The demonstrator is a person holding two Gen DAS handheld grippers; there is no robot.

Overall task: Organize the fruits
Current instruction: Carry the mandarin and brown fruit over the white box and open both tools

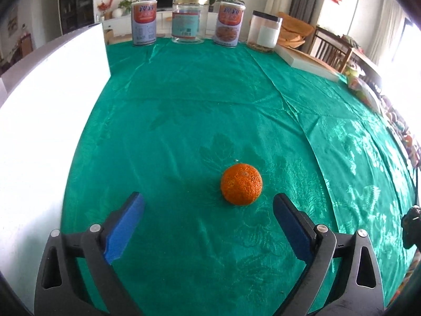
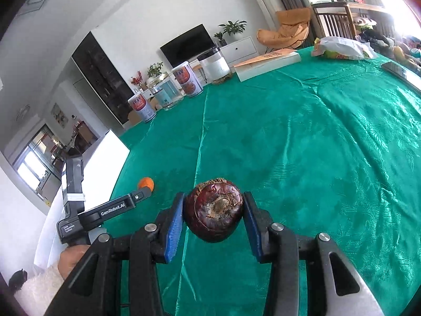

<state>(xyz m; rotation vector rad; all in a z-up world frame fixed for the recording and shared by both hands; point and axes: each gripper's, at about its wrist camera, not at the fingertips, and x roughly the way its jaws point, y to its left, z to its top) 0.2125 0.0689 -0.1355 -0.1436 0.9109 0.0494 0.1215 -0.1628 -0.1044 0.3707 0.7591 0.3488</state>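
An orange mandarin (image 1: 241, 184) lies on the green tablecloth (image 1: 197, 100). My left gripper (image 1: 209, 205) is open and empty, its blue pads just short of the mandarin, which sits toward the right finger. In the right wrist view my right gripper (image 2: 213, 212) is shut on a dark brown-red round fruit (image 2: 213, 210) and holds it above the cloth. The same view shows the mandarin (image 2: 146, 183) at the left, partly behind the left gripper's finger (image 2: 118, 206).
Two printed cans (image 1: 144, 22) (image 1: 229, 23), a clear jar (image 1: 189, 20) and a black-lidded jar (image 1: 264, 32) stand along the far edge. A book (image 1: 306, 62) lies at the back right. A white board (image 1: 47, 121) lies at the left. Bags (image 2: 342, 46) sit far right.
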